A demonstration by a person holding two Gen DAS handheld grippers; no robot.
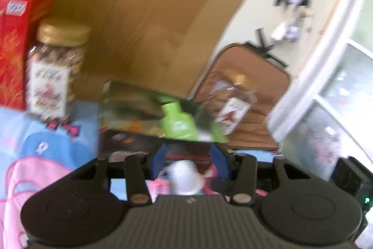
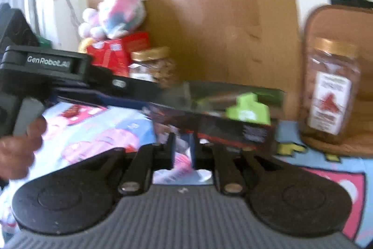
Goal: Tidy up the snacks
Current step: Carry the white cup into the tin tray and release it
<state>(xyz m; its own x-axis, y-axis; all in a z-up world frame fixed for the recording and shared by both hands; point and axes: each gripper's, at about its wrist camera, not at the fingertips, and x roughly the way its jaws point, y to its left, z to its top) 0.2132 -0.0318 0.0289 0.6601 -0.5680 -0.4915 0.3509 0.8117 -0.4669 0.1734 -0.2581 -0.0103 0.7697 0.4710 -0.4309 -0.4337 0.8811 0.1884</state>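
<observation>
Two grippers held one dark snack box point(image 2: 233, 123) by its edges, lifted above the cartoon cloth point(image 2: 98, 130). The left gripper point(image 1: 190, 163) pinched one end and the right gripper point(image 2: 183, 146) pinched its side. Only the left view showed the red box point(image 1: 16, 46) fully. Only the right view showed a hand point(image 2: 18, 146). Everything was blurry, so the labels on the jars point(image 2: 331, 95) could not be read.

Both cams sit right behind their tongs, tilted down a bit and really close to the dark flat box point(image 1: 149, 109), which fills mid-frame. Left wrist view faces the wooden board point(image 1: 151, 4) at a slant; right wrist view faces it straighter. They share the box, board and gold-lidded jar point(image 1: 52, 71).
</observation>
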